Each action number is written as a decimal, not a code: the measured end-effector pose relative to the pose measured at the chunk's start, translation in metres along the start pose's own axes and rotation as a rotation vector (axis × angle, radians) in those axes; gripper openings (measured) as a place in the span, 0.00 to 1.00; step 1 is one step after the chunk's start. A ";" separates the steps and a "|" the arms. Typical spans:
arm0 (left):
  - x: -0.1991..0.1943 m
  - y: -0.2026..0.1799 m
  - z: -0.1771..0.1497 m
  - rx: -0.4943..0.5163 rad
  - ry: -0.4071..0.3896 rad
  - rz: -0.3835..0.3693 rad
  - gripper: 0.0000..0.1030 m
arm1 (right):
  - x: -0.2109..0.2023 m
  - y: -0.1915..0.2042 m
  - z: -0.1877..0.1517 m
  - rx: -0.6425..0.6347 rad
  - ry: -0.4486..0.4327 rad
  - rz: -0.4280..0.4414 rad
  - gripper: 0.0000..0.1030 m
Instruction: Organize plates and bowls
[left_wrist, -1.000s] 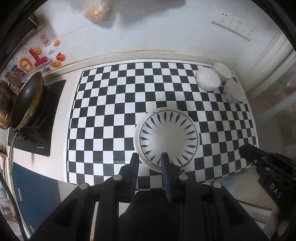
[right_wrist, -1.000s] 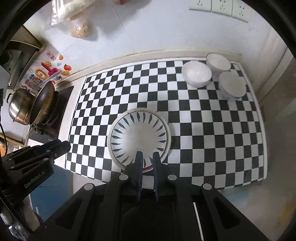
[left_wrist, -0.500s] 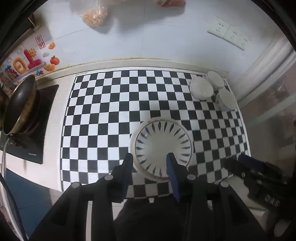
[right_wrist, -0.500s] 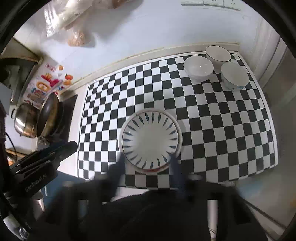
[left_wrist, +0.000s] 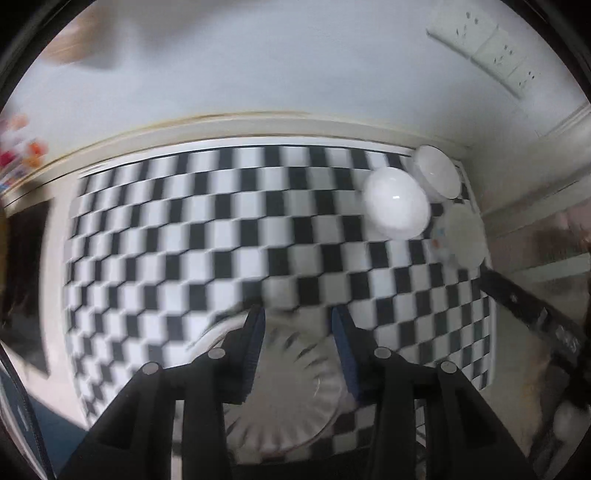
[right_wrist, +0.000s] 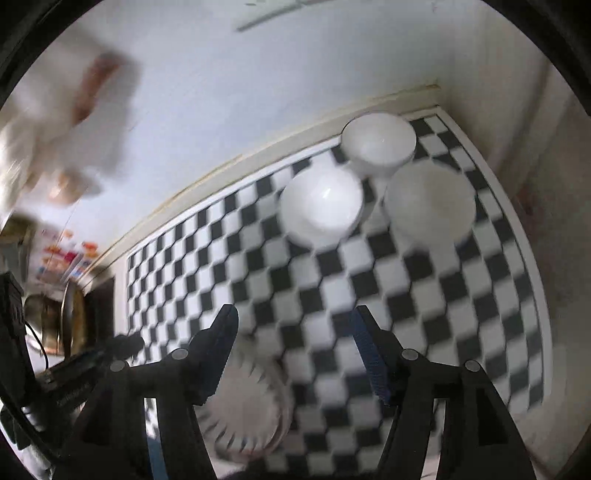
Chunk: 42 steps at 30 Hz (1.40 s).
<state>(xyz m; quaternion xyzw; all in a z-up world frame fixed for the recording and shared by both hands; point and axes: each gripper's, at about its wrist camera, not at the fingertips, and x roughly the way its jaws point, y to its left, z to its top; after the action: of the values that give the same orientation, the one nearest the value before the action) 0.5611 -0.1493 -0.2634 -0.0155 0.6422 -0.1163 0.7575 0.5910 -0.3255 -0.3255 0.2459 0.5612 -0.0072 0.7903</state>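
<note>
Plate (left_wrist: 295, 391) with dark leaf marks round the rim: lies flat and right way up at the near edge of the checked mat (left_wrist: 166, 240), well apart from the bowls. Looks set down and let go, so free hands can fetch the next thing.

Left gripper (left_wrist: 297, 314): hangs just above the plate, pointing steeply down. Jaws apart, just been opening, pinching nothing; only the plate's far rim shows below the gap.

Right gripper (right_wrist: 293, 314): jaws wide apart, just been opening too, only mat between them. Plate down at its near left. Aims more toward the far right corner, likely to go for a bowl next.

Plain white bowl (right_wrist: 321, 210), far bowl (right_wrist: 378, 144) and spotted bowl (left_wrist: 461, 236): huddled in the far right corner of the mat, mouths up, very close together. Touching or not, too blurred to tell. Not stacked yet; probably parked there out of the way, waiting to be sorted.

Mat: black and white squares, spread over most of the counter, a flat place for dishes. Pale wall (left_wrist: 258, 74) right behind it, with sockets (left_wrist: 484, 48) high on the right. Pan (right_wrist: 74, 321) on a dark stove top far off on the left, bright stickers above it. Much smeared by blur.
</note>
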 end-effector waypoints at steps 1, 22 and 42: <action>0.009 -0.005 0.012 -0.001 0.006 0.010 0.34 | 0.013 -0.008 0.025 -0.009 0.014 -0.003 0.65; 0.182 -0.060 0.118 -0.086 0.300 -0.114 0.27 | 0.195 -0.053 0.164 -0.191 0.431 -0.019 0.32; 0.152 -0.072 0.093 -0.068 0.272 -0.077 0.14 | 0.178 -0.049 0.140 -0.248 0.410 -0.053 0.07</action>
<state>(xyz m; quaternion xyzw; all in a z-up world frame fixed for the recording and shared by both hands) 0.6633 -0.2607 -0.3821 -0.0499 0.7415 -0.1248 0.6573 0.7663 -0.3769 -0.4675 0.1285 0.7127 0.0910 0.6836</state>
